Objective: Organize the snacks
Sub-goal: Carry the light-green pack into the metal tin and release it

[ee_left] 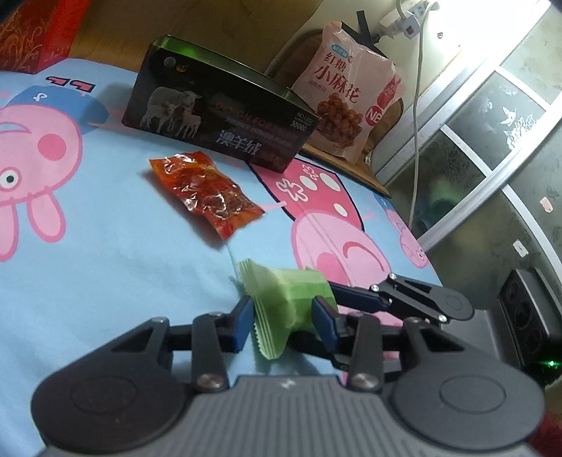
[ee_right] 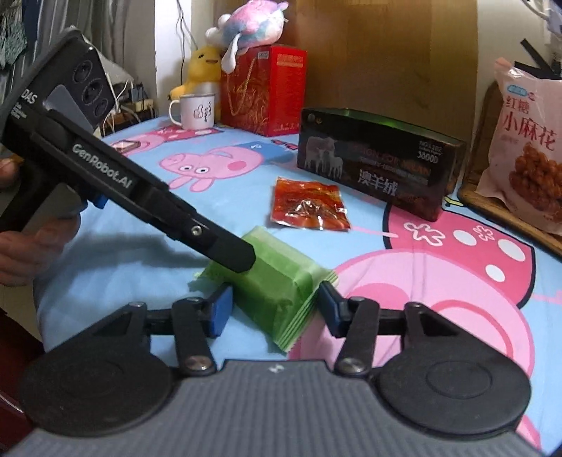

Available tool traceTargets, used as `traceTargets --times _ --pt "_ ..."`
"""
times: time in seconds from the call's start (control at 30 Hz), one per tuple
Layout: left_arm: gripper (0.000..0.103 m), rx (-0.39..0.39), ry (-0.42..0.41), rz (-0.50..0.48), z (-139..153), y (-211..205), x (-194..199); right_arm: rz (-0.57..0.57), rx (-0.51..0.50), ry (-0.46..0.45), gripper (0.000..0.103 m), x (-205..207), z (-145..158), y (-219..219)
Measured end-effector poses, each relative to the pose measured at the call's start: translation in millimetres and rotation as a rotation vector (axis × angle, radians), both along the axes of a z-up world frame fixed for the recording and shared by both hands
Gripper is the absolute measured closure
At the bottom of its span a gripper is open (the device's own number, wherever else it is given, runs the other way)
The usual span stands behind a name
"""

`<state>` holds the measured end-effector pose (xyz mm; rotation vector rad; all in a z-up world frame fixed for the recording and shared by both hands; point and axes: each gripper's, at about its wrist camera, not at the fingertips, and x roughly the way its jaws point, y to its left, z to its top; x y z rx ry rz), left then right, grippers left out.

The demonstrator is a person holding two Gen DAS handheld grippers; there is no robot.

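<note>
A stack of green snack packets (ee_left: pixel 291 298) (ee_right: pixel 277 281) lies on the blue pig-print sheet (ee_left: pixel 105 246). In the left wrist view my left gripper (ee_left: pixel 282 321) is shut on it, one pad on the crimped end and one on the body. My right gripper (ee_right: pixel 275 309) is shut on the same stack from the other side, its pads against the packets' two ends. Each gripper shows in the other's view: the right gripper (ee_left: pixel 340 295) at the stack's far end, the left gripper (ee_right: pixel 242 256) on its top. A red snack packet (ee_left: pixel 207 191) (ee_right: pixel 309 207) lies just beyond.
A black box with sheep (ee_left: pixel 217 112) (ee_right: pixel 376 161) stands behind the red packet. A pink bag of twists (ee_left: pixel 347 91) (ee_right: pixel 527 154) leans in a wooden tray (ee_right: pixel 491 207). Further back are a red gift box (ee_right: pixel 267 88), a mug (ee_right: pixel 195 110) and plush toys (ee_right: pixel 246 24). A hand (ee_right: pixel 31 246) holds the left gripper.
</note>
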<state>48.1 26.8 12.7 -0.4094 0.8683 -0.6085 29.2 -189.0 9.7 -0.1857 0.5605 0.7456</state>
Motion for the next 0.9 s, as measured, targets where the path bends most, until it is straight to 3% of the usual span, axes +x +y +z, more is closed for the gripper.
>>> traceTargets --times 0.23,0.37,0.43,0.63,0.77,0.83,0.9 --pt "0.067 -0.026 -0.128 0.004 52.5 -1.3 31.8 -0.069 0.058 -0.147 0.057 21.2 38.6 -1.1" --pt "0.067 -0.004 -0.248 0.027 88.7 -5.1 63.4 -0.092 0.062 -0.257 0.057 56.5 66.8 3.7" --pt "0.067 -0.012 -0.264 0.052 96.5 -5.0 85.2 -0.1 0.053 -0.29 0.057 81.1 75.1 7.2" --pt "0.066 -0.005 -0.272 0.141 92.4 -9.3 155.1 -0.116 0.002 -0.321 0.057 155.7 72.9 18.8" --pt "0.066 0.017 -0.238 0.173 70.3 -16.7 192.3 -0.145 -0.048 -0.277 0.056 194.7 57.6 21.1" --pt "0.063 0.032 -0.208 0.183 58.6 -19.5 202.9 -0.187 -0.069 -0.241 0.046 210.5 51.1 20.2" --pt "0.062 0.034 -0.215 0.193 53.9 -20.5 202.9 -0.221 -0.024 -0.193 0.046 215.5 48.1 10.7"
